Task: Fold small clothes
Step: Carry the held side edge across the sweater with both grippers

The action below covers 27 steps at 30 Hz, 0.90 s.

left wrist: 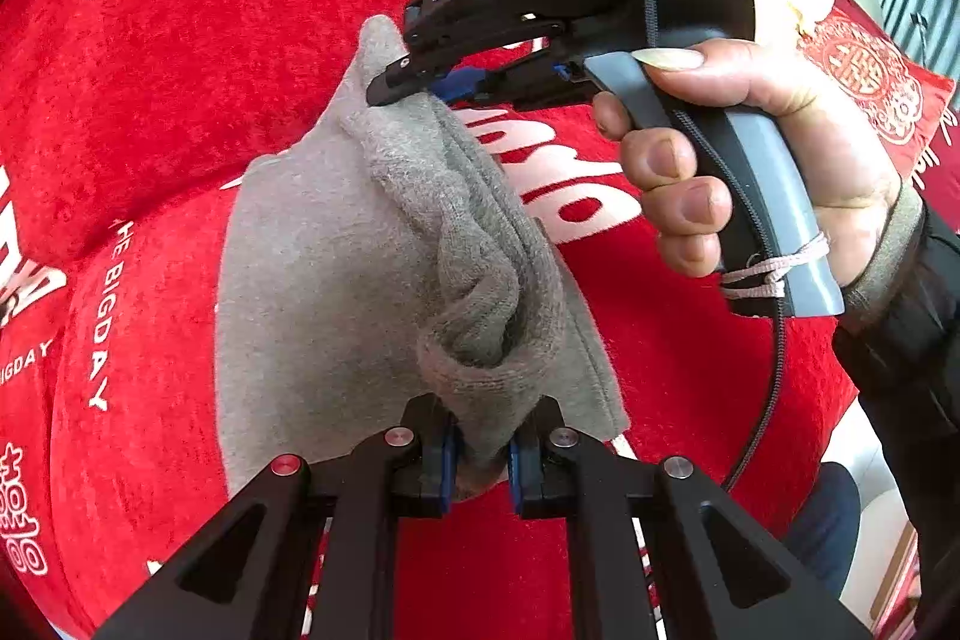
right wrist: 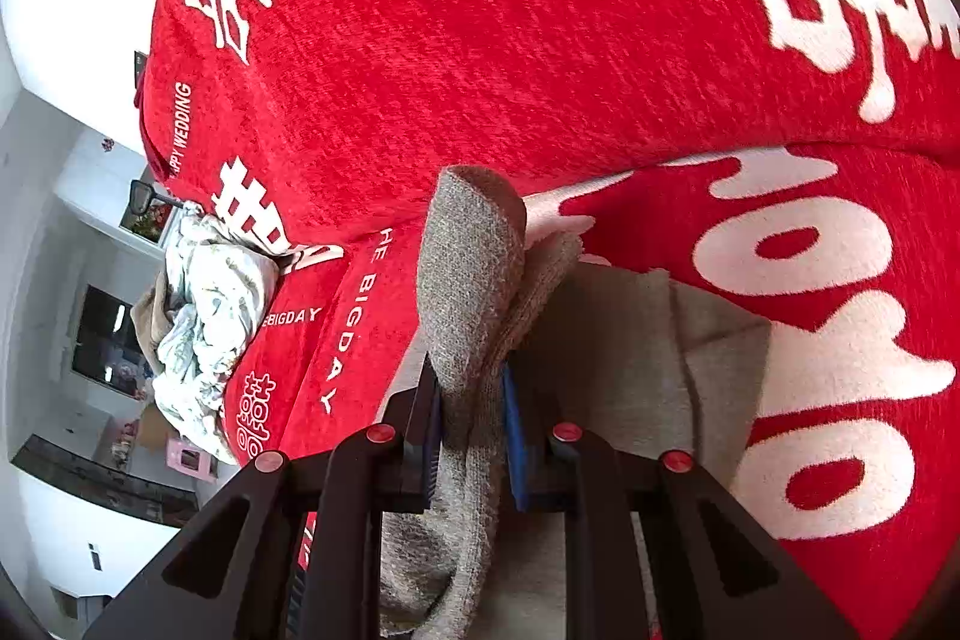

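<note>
A small grey-brown knitted garment [left wrist: 336, 268] lies on a red sofa cover [left wrist: 210, 70] with white lettering. My left gripper [left wrist: 483, 466] is shut on a bunched fold at its near edge. My right gripper [left wrist: 408, 91], held by a hand, is shut on the far corner of the same garment. In the right wrist view my right gripper [right wrist: 474, 436] pinches a raised fold of the grey garment [right wrist: 474, 268], and the rest of it lies flat below and to the right.
A crumpled pale patterned cloth pile [right wrist: 204, 304] sits at the sofa's left end. A red embroidered cushion [left wrist: 870, 82] lies beyond the hand. The room's floor and furniture [right wrist: 102, 340] show past the sofa edge.
</note>
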Each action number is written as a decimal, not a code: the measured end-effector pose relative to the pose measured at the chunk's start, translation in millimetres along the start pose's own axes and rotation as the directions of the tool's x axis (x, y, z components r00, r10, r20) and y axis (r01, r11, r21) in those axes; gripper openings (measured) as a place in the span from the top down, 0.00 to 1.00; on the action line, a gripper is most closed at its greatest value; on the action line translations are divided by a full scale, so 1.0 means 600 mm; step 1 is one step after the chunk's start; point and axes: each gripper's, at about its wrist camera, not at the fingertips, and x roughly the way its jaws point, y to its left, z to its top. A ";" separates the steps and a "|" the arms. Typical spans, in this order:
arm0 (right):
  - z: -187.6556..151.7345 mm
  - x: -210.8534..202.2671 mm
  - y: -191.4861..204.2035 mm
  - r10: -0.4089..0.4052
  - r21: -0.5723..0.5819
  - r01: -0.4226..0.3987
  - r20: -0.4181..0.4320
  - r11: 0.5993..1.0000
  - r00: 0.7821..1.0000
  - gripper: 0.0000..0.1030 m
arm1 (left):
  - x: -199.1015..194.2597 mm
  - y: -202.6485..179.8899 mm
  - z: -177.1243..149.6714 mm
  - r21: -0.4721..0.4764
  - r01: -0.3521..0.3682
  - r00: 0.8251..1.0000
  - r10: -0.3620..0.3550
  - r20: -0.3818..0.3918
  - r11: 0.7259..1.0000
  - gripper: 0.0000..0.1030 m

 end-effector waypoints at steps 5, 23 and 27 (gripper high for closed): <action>-0.007 -0.005 -0.028 0.013 0.024 -0.013 0.008 1.000 1.000 0.81 | 0.017 -0.017 0.001 0.014 0.008 1.000 -0.007 -0.023 1.000 0.87; -0.034 0.010 -0.125 0.067 0.127 -0.070 0.027 0.989 0.997 0.81 | 0.080 -0.065 0.001 0.073 -0.010 0.996 0.017 -0.091 0.997 0.87; -0.040 0.012 -0.145 0.076 0.150 -0.080 0.032 0.985 0.997 0.81 | 0.097 -0.072 -0.001 0.088 -0.023 0.994 0.032 -0.106 0.996 0.87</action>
